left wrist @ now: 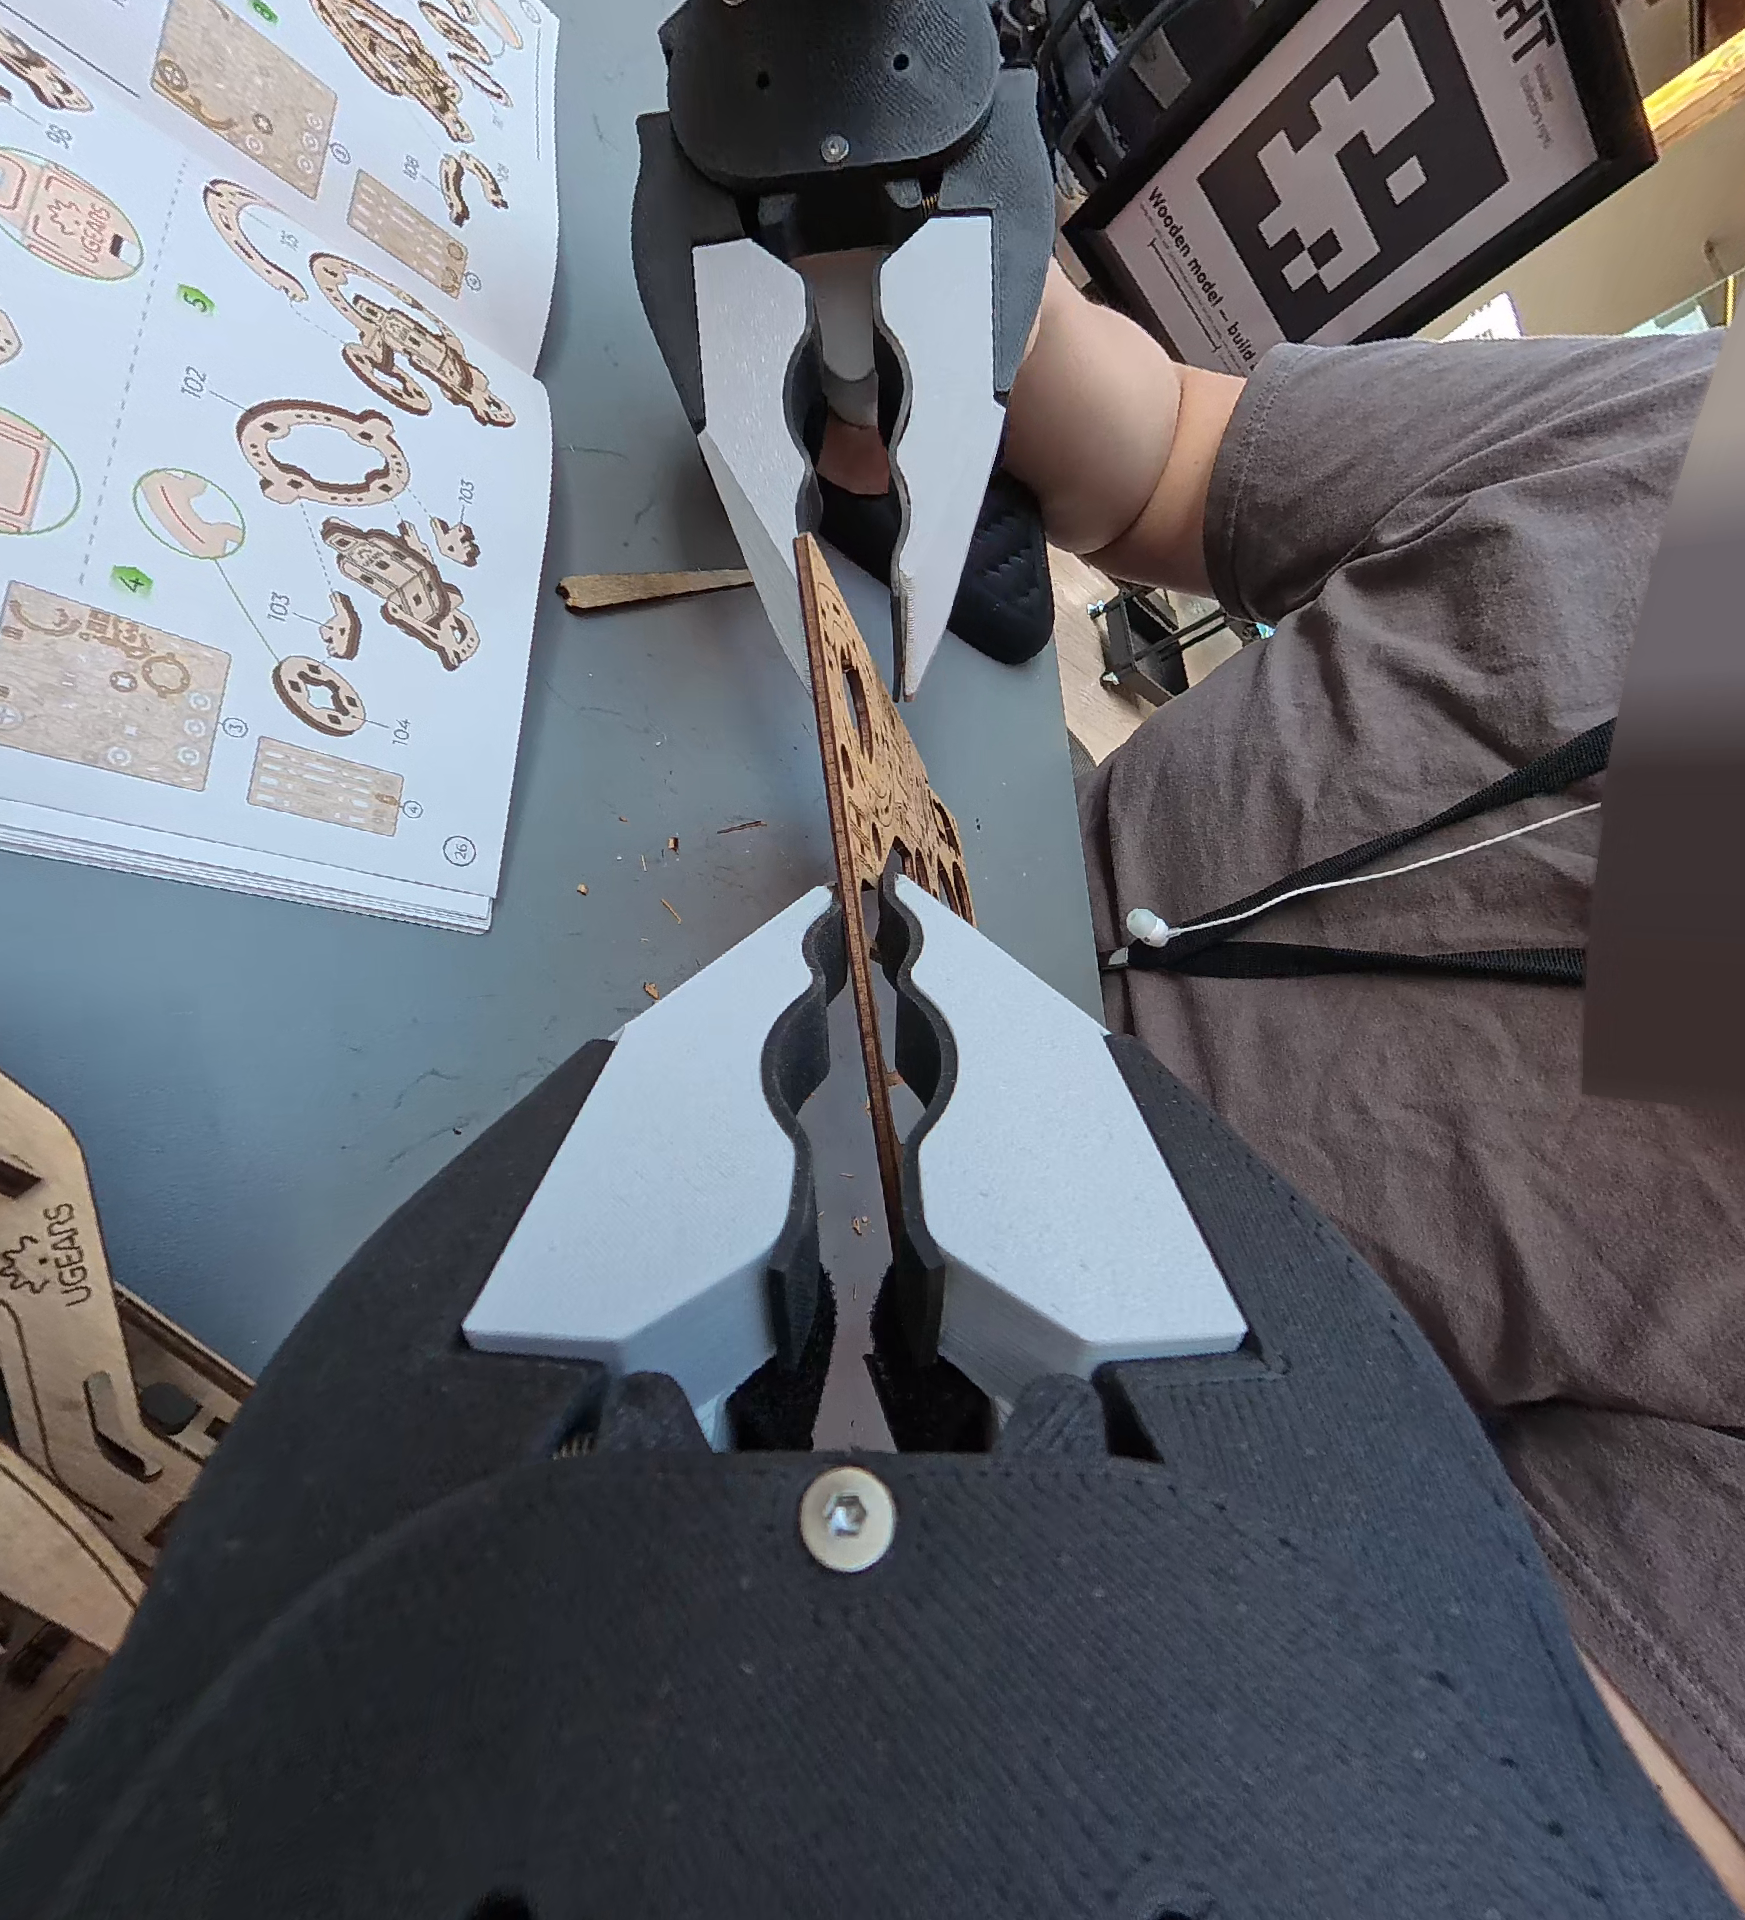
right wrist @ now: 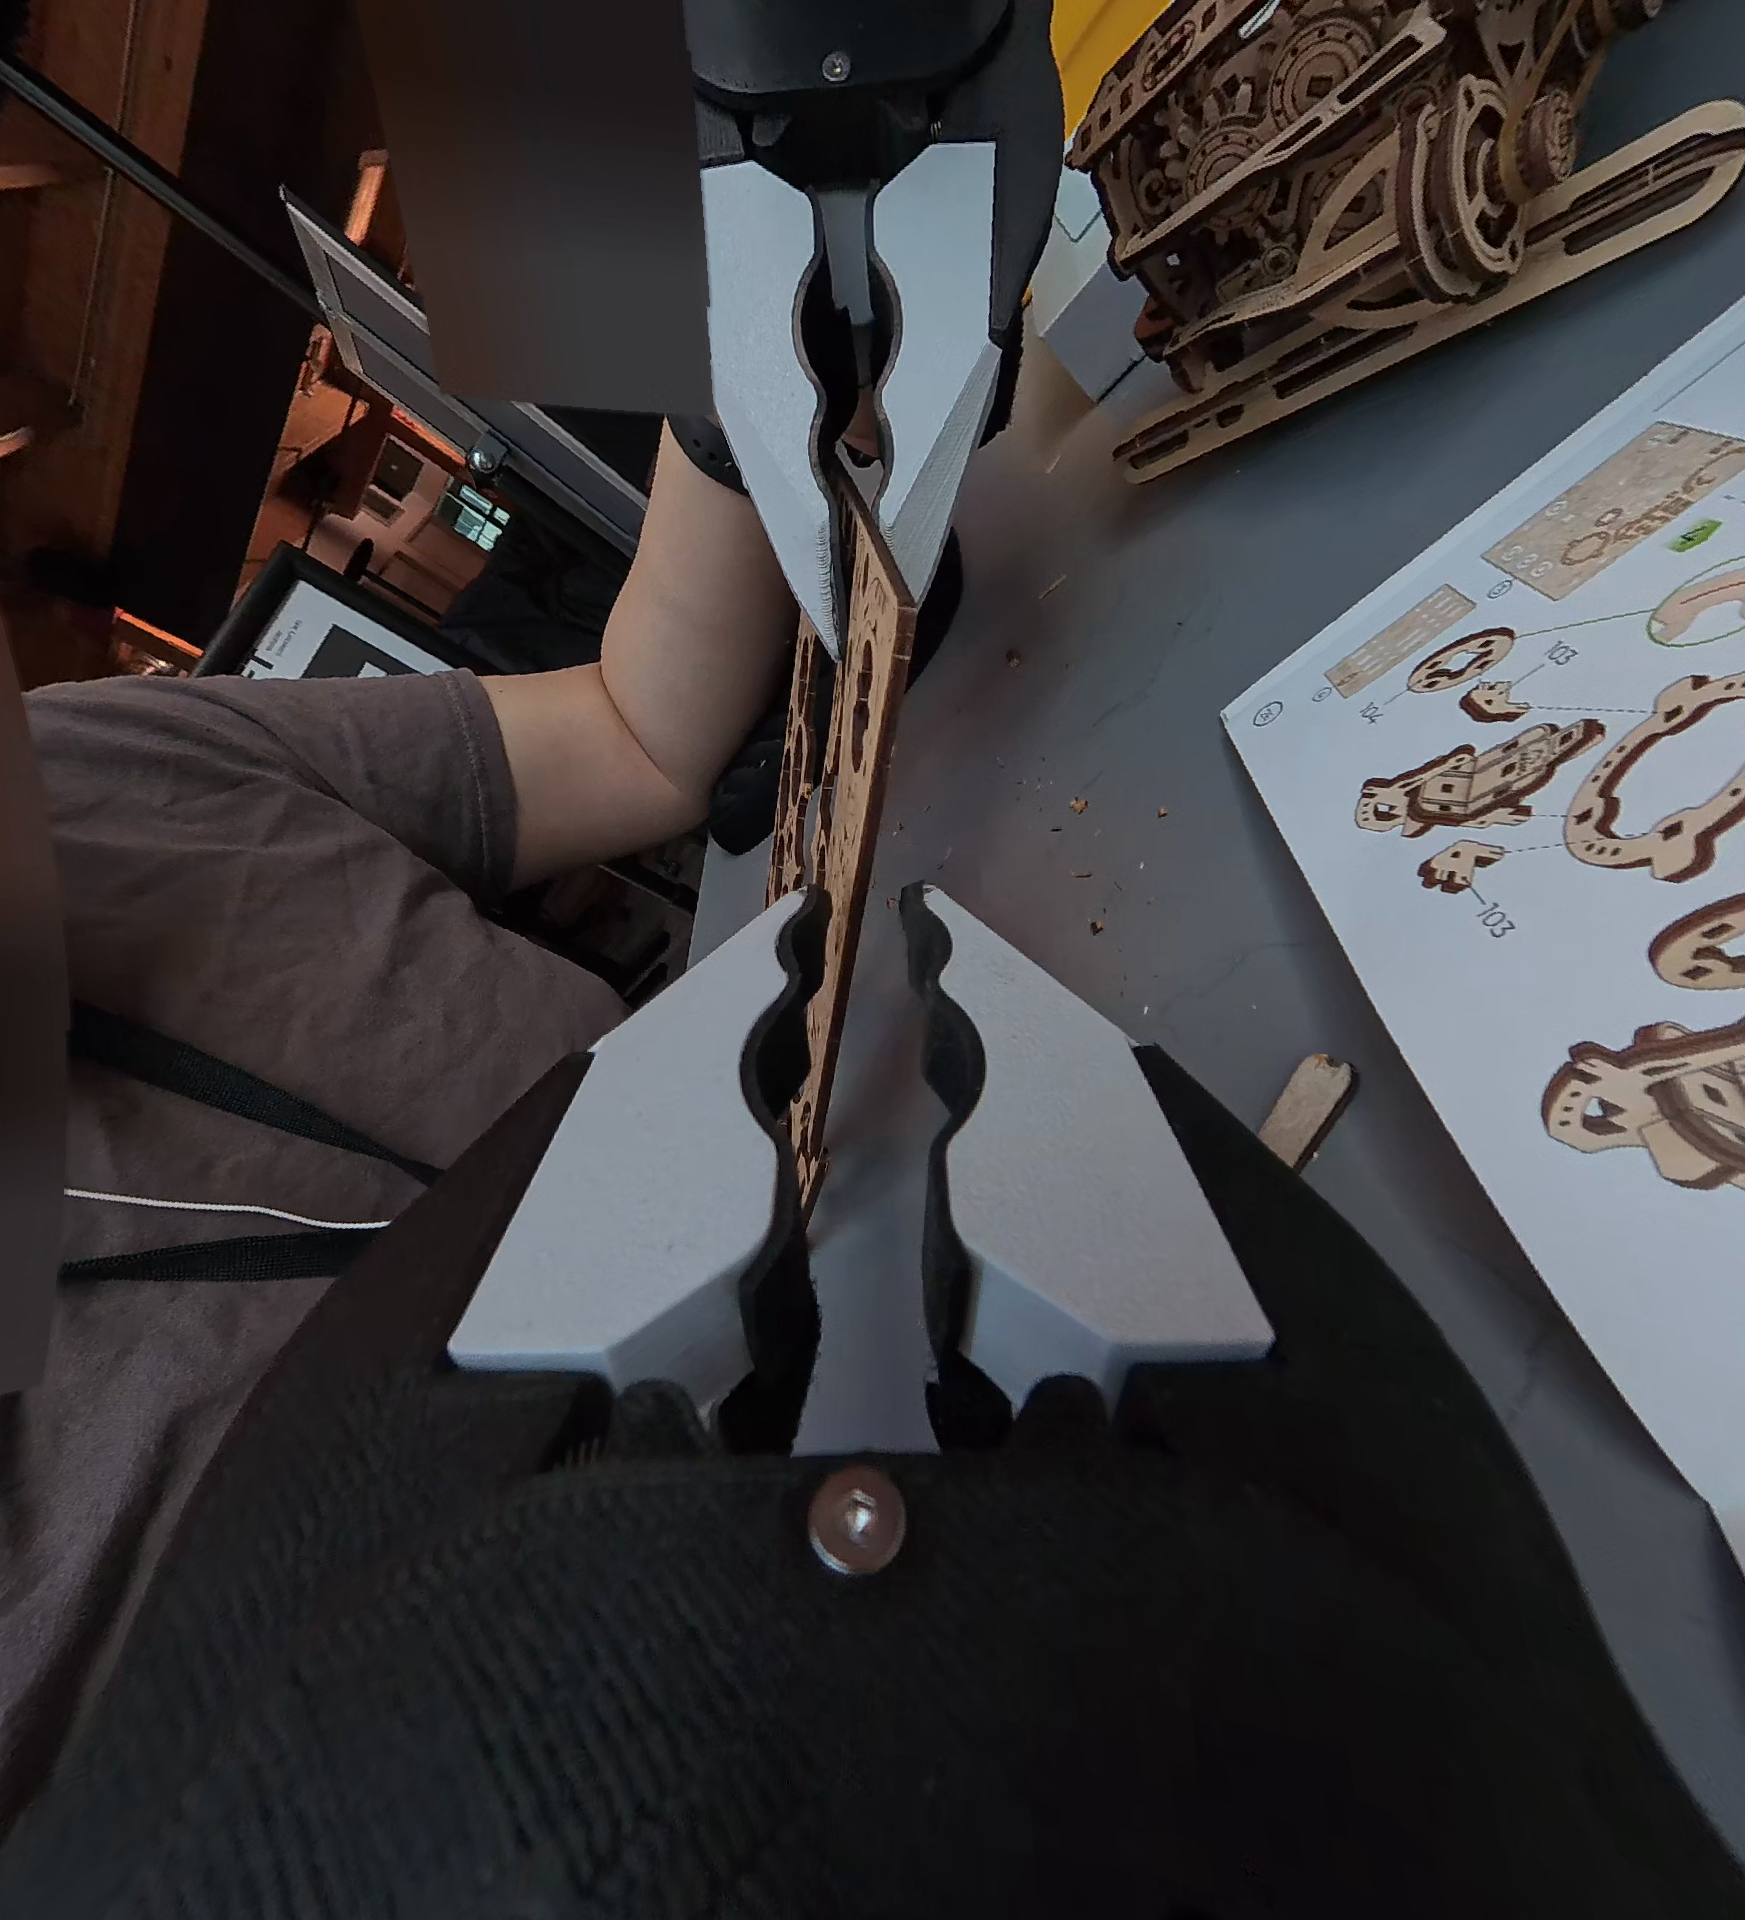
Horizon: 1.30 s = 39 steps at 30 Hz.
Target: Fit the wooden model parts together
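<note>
A thin laser-cut wooden sheet [left wrist: 889, 769] with cut-out parts stands edge-on between my two grippers, which face each other above the grey table [left wrist: 328, 1039]. My left gripper [left wrist: 863, 888] is shut on the near end of the sheet. In the right wrist view, the left gripper [right wrist: 873, 623] pinches the far end of the sheet [right wrist: 863, 707]. My right gripper [right wrist: 860, 891] is open around the sheet. The sheet rests against its left finger and the right finger stands apart. The right gripper also shows in the left wrist view [left wrist: 855, 681].
An open instruction booklet [left wrist: 224, 468] lies on the table, also in the right wrist view [right wrist: 1574, 831]. An assembled wooden model [right wrist: 1367, 187] stands behind it. A loose wood strip [left wrist: 650, 592] and chips lie nearby. A person in a grey shirt [left wrist: 1419, 935] sits at the table edge. Some 6 cm of space lies between my two pairs of fingers.
</note>
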Tool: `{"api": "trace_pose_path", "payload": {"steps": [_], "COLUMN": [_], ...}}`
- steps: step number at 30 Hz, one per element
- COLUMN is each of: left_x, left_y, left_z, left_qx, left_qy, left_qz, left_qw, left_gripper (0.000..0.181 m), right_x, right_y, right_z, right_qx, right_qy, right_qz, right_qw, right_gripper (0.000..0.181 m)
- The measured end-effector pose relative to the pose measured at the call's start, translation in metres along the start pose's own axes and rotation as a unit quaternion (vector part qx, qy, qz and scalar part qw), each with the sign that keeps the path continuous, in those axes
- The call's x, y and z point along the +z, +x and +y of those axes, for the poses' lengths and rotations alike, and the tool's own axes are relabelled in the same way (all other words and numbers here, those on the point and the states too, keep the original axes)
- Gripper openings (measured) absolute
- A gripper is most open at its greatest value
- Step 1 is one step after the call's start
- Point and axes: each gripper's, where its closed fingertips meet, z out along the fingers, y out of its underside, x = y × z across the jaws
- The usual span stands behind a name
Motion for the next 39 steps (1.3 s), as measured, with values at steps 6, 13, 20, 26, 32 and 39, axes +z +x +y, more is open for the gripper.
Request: {"api": "trace_pose_path", "payload": {"steps": [6,13,20,26,32,39], "left_x": [-0.001,-0.002,-0.002,-0.001,-0.003,-0.045], "left_y": [0.000,0.000,0.000,0.003,-0.002,0.025], "left_z": [0.000,0.001,0.002,0.002,0.001,0.004], "left_qx": [0.001,0.002,0.004,0.007,0.005,0.025], "left_qy": [0.000,0.000,-0.002,-0.003,0.002,0.158], "left_qz": [-0.001,-0.001,-0.002,0.001,-0.034,-0.199], "left_qw": [1.000,1.000,1.000,1.000,0.999,0.967], "left_gripper": [0.003,0.003,0.003,0.003,0.025,0.031], "right_x": [-0.003,0.000,0.006,0.014,0.019,0.016], "right_y": [0.003,0.001,-0.008,-0.013,-0.018,-0.022], "right_z": [-0.005,0.001,0.018,0.039,0.046,0.048], "right_qx": [0.015,0.007,0.002,-0.001,0.006,0.017], "right_qy": [0.016,-0.002,-0.055,-0.116,-0.126,-0.100], "right_qz": [0.002,-0.001,-0.019,-0.002,0.008,0.010], "right_qw": [1.000,1.000,0.998,0.993,0.992,0.995], "right_gripper": [0.012,0.012,0.013,0.010,0.002,0.001]}}
